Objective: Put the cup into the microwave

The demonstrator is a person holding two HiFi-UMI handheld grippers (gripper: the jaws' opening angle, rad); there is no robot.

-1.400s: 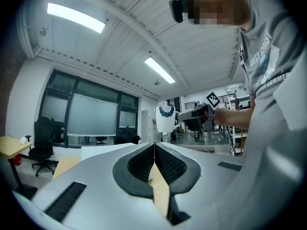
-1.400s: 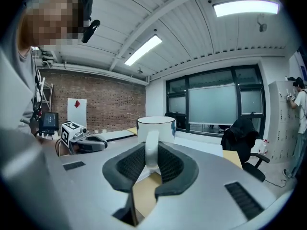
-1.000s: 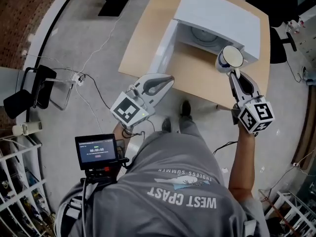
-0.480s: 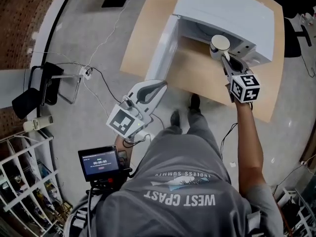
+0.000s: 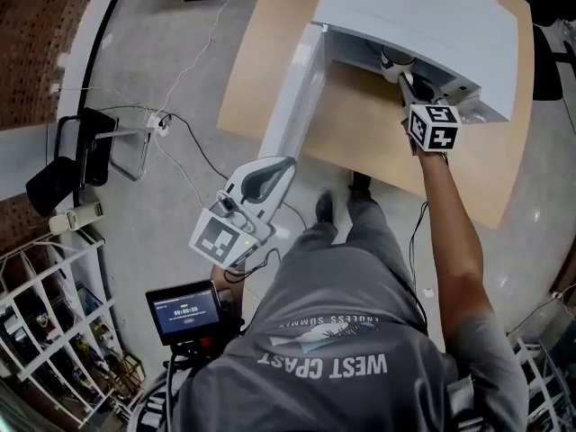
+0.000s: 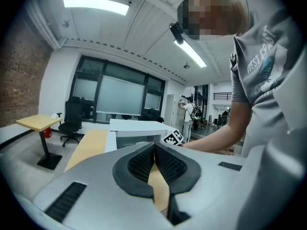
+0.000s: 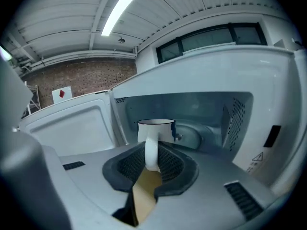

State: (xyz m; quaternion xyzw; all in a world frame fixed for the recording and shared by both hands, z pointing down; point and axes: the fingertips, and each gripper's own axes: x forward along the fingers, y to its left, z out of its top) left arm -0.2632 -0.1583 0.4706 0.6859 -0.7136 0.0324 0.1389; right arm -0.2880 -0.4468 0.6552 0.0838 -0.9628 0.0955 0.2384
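The right gripper point(image 7: 152, 159) has its jaws closed on the handle of the white enamel cup point(image 7: 156, 130). It holds the cup upright at the mouth of the microwave point(image 5: 423, 16), in front of the turntable point(image 7: 194, 137) inside. The microwave's door point(image 5: 297, 88) stands swung open on the side toward the left gripper point(image 6: 154, 153). That gripper is well back from the microwave, beyond the edge of the wooden table point(image 5: 261, 70) under the microwave. Its jaws are pressed together with nothing between them.

Wooden table point(image 5: 360, 138) carries white microwave point(image 5: 423, 12); its door point(image 5: 295, 93) open along table's left edge; table stands on grey floor point(image 5: 153, 52).
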